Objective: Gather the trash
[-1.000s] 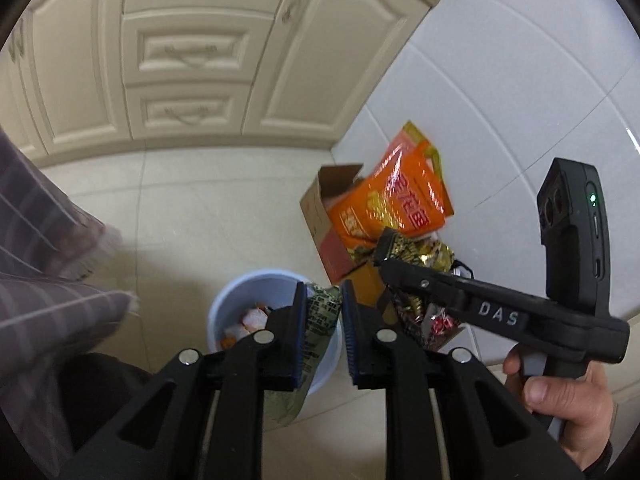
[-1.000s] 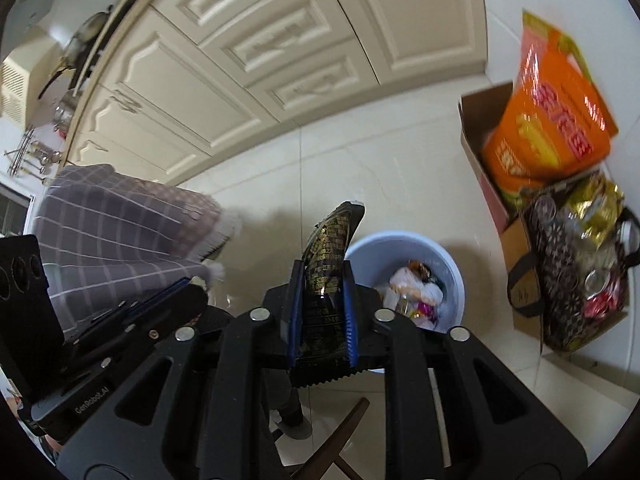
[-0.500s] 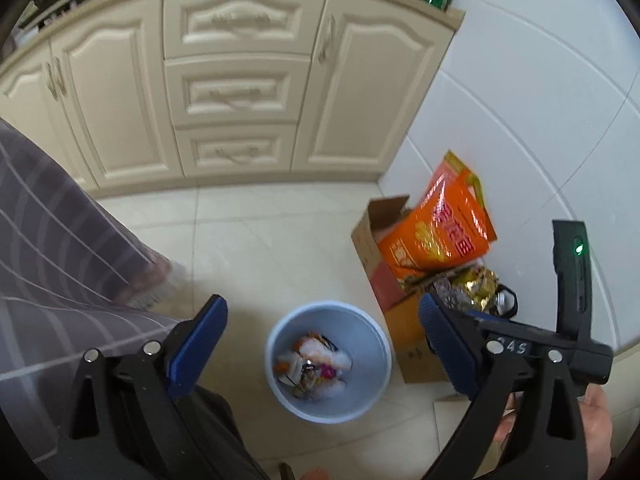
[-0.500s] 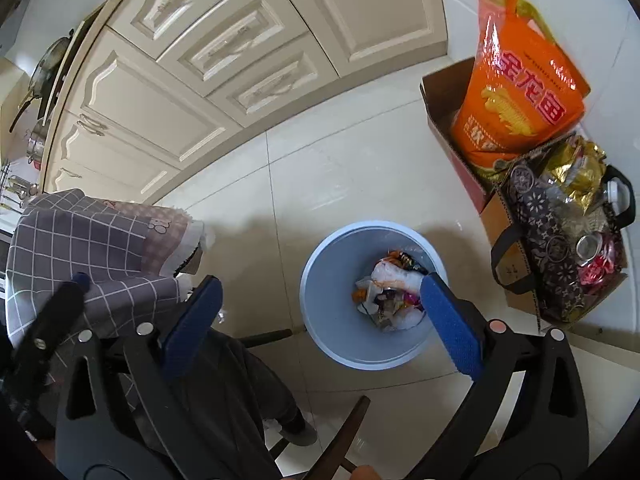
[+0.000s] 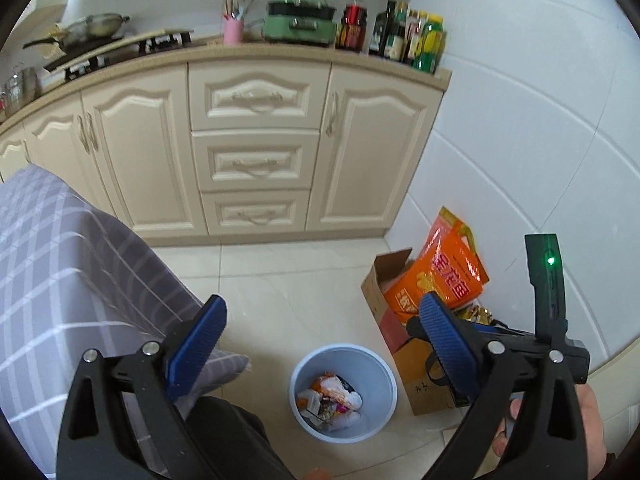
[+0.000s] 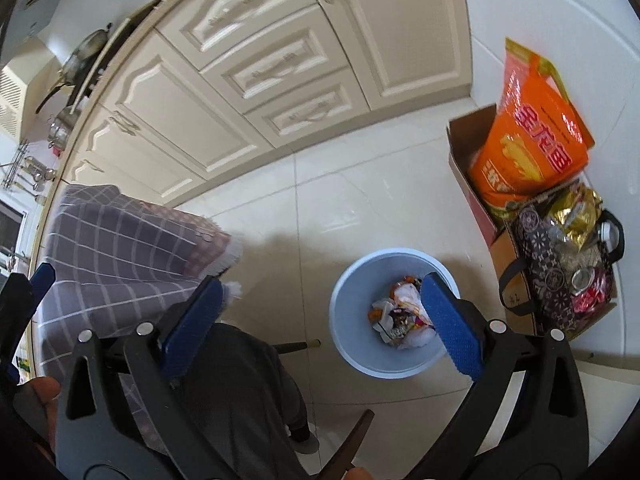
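My left gripper (image 5: 324, 336) stands with its jaws spread wide and nothing between them; they have just been opening. My right gripper (image 6: 320, 308) is the same, jaws far apart and empty, also having just been opening. Both point down at the pale tiled floor (image 5: 304, 276). Below me sits a light blue bin (image 5: 343, 390), upright, with crumpled wrappers (image 5: 330, 400) lying in its bottom: white, orange and a few dark scraps. In the right view the same bin (image 6: 394, 312) shows partly behind my right blue pad (image 6: 448, 324). Just beside the bin, against the white tiled wall, is a cardboard box (image 5: 384, 300) with an orange bag (image 5: 444, 280) standing in it, and a dark patterned bag (image 6: 548, 276) stuffed with shiny packets next to that. A grey checked cloth (image 5: 68, 264) hangs on my left. Cream cabinets (image 5: 256, 152) run along the back.
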